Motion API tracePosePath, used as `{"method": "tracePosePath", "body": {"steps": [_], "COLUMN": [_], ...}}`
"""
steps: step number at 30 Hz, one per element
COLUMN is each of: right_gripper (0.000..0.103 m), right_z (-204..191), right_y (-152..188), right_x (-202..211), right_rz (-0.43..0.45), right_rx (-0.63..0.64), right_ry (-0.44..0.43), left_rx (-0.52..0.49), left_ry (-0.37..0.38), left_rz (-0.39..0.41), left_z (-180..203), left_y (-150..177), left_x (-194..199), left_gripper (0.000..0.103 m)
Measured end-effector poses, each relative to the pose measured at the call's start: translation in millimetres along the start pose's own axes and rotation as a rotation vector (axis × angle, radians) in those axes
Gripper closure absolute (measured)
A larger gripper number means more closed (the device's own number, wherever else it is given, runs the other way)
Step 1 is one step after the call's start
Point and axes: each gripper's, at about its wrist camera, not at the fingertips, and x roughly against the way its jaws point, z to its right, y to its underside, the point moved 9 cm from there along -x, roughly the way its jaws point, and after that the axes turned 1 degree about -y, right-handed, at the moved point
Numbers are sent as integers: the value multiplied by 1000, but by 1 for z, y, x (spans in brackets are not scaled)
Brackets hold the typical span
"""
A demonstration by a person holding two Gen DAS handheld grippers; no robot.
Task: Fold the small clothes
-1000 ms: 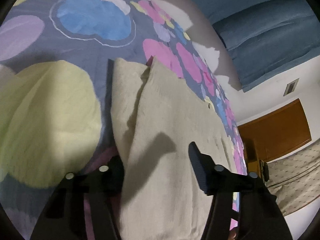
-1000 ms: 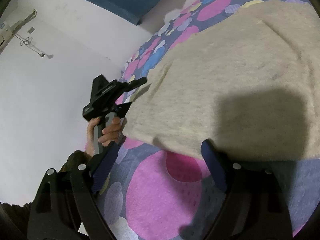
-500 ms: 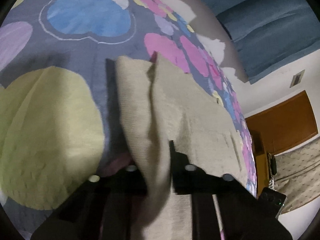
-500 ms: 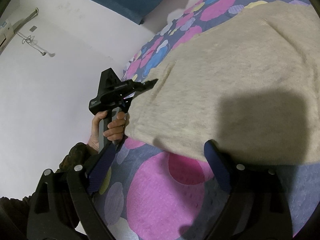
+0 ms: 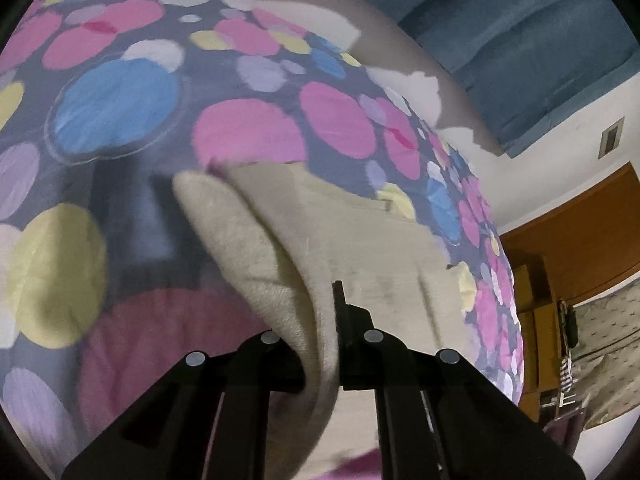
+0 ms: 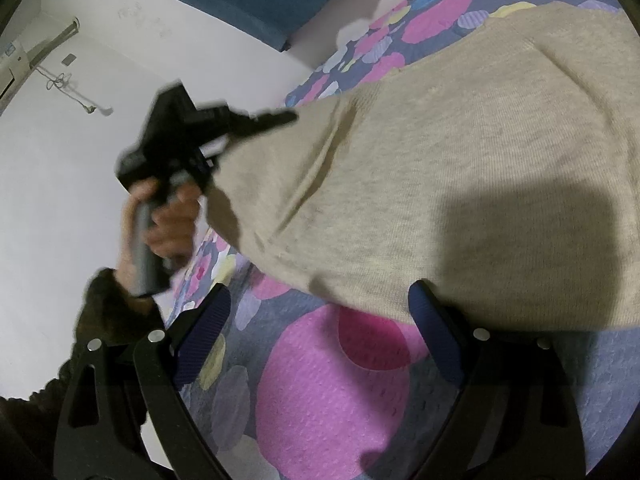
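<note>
A beige knit garment (image 6: 460, 168) lies spread on a bedspread printed with coloured circles (image 6: 332, 392). My left gripper (image 5: 320, 320) is shut on a corner of the beige knit garment (image 5: 280, 264) and holds that edge lifted off the bed. From the right wrist view the left gripper (image 6: 256, 128) shows as a black tool in a person's hand (image 6: 168, 220), the cloth stretching up to it. My right gripper (image 6: 320, 340) stands open just before the garment's near hem, with only bedspread between its blue-padded fingers (image 6: 434, 336).
A white wall (image 6: 60, 200) runs along the left edge of the bed. A blue curtain (image 5: 520, 52), a wooden door (image 5: 580, 232) and a patterned cloth-covered piece (image 5: 600, 352) stand beyond the bed's far side.
The left gripper's jaws closed on the garment's corner and rose with it, pulling the edge up off the bedspread. The right gripper kept still and open.
</note>
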Motion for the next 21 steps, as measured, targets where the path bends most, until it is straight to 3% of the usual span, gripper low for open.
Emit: {"method": "tracePosePath", "body": {"steps": [5,13,17,21], "right_gripper": [13,13,13,13], "right_z": [0,9,22,32], "right_y": [-1,7,11,12], "right_x": [6,41,69,91], "right_rz": [6,-58,-49,-16], "right_rx": [-35,-119,-109,-144], "right_ry": [-23,-99,-76,-115], "left_rx": [-57,-160,-203,-234], "left_ry": [-62,-114,-153,-187], "left_rz": [-29,-75,-112,-160], "left_z": [57,134,149,154], "left_y": [0,21,40,61], "left_x": [-19,-75,-114,-147], "left_gripper": [94,94,94,93]}}
